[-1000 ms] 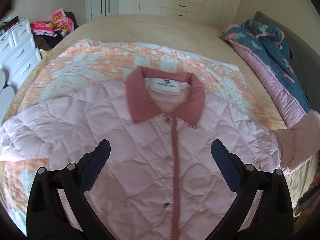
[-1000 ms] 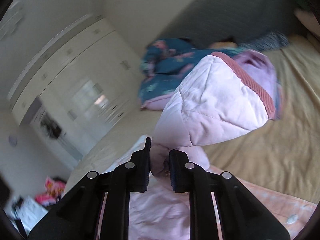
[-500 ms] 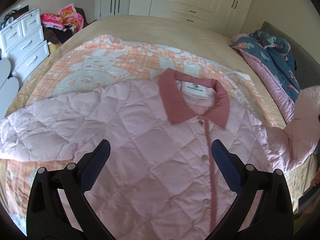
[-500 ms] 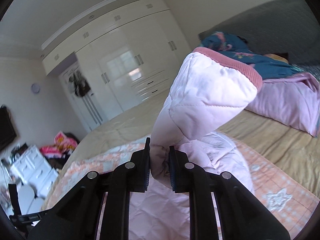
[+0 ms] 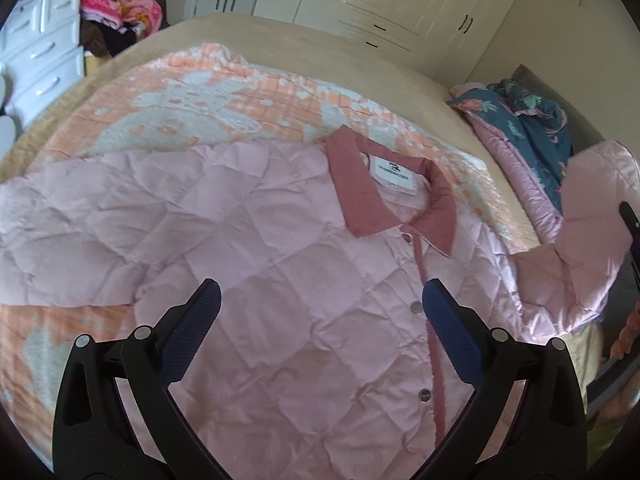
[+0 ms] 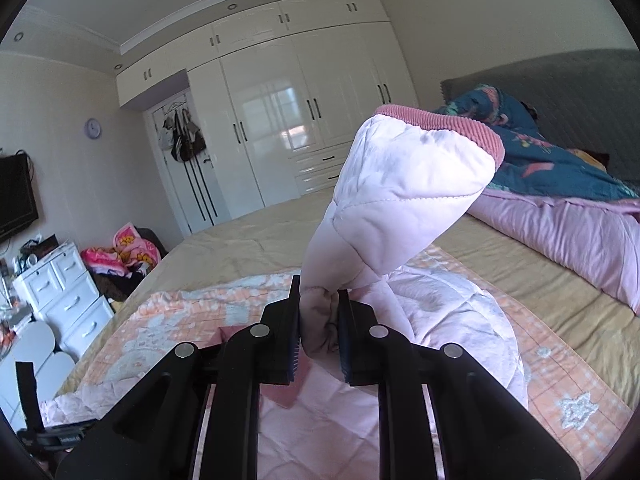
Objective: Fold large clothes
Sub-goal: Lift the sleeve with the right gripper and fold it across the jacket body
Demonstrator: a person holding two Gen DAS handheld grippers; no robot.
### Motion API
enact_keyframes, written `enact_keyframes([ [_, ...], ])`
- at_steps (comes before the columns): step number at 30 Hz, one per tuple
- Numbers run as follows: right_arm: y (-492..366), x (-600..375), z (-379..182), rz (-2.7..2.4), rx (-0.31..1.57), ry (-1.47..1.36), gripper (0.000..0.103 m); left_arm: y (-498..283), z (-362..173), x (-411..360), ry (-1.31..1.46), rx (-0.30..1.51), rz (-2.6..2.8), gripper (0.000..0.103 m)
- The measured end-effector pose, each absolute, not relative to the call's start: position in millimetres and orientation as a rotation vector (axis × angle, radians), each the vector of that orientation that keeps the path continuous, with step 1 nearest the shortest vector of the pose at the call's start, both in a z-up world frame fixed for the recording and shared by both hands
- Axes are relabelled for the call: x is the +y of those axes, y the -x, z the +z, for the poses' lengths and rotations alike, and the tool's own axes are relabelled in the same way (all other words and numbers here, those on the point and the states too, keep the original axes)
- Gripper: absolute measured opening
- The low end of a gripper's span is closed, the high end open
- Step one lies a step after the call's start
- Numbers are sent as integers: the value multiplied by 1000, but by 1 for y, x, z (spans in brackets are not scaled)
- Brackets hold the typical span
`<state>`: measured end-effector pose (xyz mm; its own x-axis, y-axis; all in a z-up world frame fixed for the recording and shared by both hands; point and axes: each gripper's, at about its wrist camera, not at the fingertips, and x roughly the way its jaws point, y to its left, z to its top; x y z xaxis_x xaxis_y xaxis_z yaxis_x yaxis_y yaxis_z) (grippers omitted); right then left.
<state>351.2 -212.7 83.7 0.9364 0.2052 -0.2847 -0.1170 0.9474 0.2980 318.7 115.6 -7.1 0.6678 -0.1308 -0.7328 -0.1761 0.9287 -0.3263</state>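
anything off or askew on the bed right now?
Nothing damaged. The pink jacket lies flat and buttoned, collar neat. One sleeve stands up off the bed, pinched in the right hand-held gripper; the left hand-held gripper hovers open over the jacket front.

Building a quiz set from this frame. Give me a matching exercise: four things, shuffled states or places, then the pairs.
Things:
1 collar
2 sleeve
3 left gripper
4 dresser

States or places:
A open above the jacket front
B white, beside the bed
C dark pink, lying flat
D lifted, pinched in shut jaws

Pairs: 1-C, 2-D, 3-A, 4-B
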Motion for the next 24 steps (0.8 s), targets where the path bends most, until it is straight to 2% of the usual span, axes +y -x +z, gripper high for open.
enact_keyframes([
  [10,-358,-128,73,263,350,-161,15,-315,-3,142,473,813,6,95],
  [24,-357,-22,7,384,511,71,15,-309,0,182,602,777,29,95],
])
